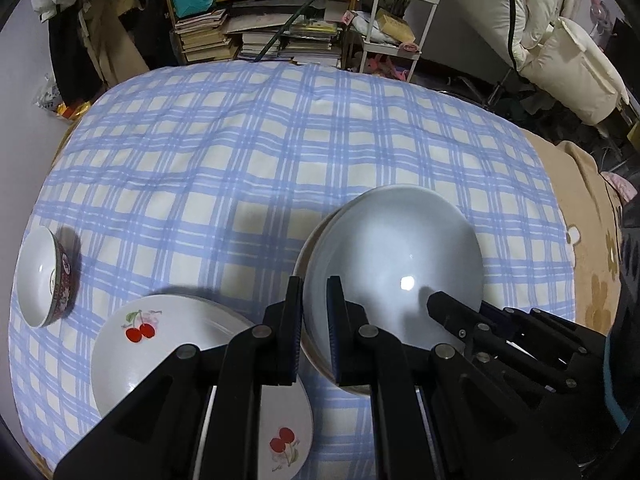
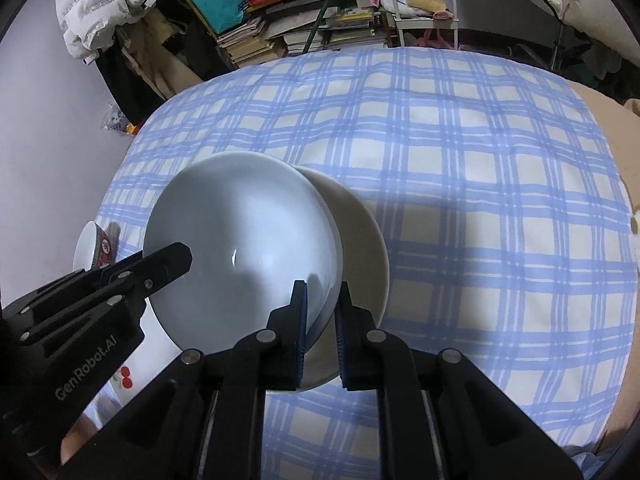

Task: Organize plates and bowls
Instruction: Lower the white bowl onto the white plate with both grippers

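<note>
A large white bowl hangs tilted just over the blue checked cloth, held by both grippers. My left gripper is shut on its near left rim. My right gripper is shut on its near right rim. A cream bowl lies right under it; whether the two touch I cannot tell. The right gripper's finger reaches over the white bowl in the left wrist view. The left gripper's finger does so in the right wrist view. White cherry-print plates lie stacked at near left.
A small bowl with a dark red patterned outside lies tipped on its side at the far left. The checked cloth covers a soft surface, with a brown blanket along its right. Behind stand stacked books and a white cart.
</note>
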`<state>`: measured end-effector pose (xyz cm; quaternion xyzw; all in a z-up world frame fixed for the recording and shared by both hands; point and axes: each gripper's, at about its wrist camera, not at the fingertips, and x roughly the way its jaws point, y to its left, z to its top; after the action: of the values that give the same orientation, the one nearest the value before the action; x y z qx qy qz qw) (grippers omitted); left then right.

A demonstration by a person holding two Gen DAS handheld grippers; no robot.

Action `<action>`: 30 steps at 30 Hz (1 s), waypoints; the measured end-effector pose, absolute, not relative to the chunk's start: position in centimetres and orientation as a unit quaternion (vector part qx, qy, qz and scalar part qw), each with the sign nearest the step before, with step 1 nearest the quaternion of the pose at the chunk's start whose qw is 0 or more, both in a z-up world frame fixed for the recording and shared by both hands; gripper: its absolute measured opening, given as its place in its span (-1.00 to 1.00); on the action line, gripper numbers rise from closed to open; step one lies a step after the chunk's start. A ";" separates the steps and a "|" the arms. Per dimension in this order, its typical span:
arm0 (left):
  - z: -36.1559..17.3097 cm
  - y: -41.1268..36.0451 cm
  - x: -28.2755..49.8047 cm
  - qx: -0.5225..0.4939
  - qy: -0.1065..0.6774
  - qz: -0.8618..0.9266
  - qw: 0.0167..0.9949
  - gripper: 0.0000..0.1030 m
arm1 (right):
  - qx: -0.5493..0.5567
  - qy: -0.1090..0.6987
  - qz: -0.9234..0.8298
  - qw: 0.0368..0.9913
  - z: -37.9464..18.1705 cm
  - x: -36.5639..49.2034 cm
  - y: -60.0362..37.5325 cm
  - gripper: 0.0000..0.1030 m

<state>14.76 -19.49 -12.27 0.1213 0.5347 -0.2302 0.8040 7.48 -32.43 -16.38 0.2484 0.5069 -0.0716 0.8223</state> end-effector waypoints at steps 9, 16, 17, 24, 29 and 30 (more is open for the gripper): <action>-14.0 -19.8 15.2 0.120 0.560 -0.236 0.785 -0.80 | 0.246 0.511 -0.088 0.819 -16.8 7.5 -32.7 -0.72; -14.3 -19.8 15.3 0.120 0.561 -0.235 0.785 -0.80 | 0.227 0.508 -0.098 0.825 -16.7 7.8 -32.7 -0.73; -14.3 -19.8 15.3 0.120 0.561 -0.234 0.785 -0.80 | 0.220 0.508 -0.099 0.827 -16.7 7.8 -32.5 -0.73; -14.4 -19.6 15.5 0.113 0.568 -0.232 0.781 -0.79 | 0.199 0.508 -0.105 0.832 -16.5 8.0 -32.2 -0.73; -14.5 -19.7 15.4 0.121 0.570 -0.229 0.780 -0.79 | 0.204 0.507 -0.105 0.831 -16.5 8.0 -32.4 -0.73; -14.5 -19.8 15.4 0.124 0.570 -0.228 0.779 -0.79 | 0.204 0.507 -0.105 0.831 -16.5 8.0 -32.4 -0.73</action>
<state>15.39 -19.75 -14.54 0.1239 0.5705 -0.2284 0.7791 7.99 -32.35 -16.52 0.2036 0.5070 -0.1052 0.8309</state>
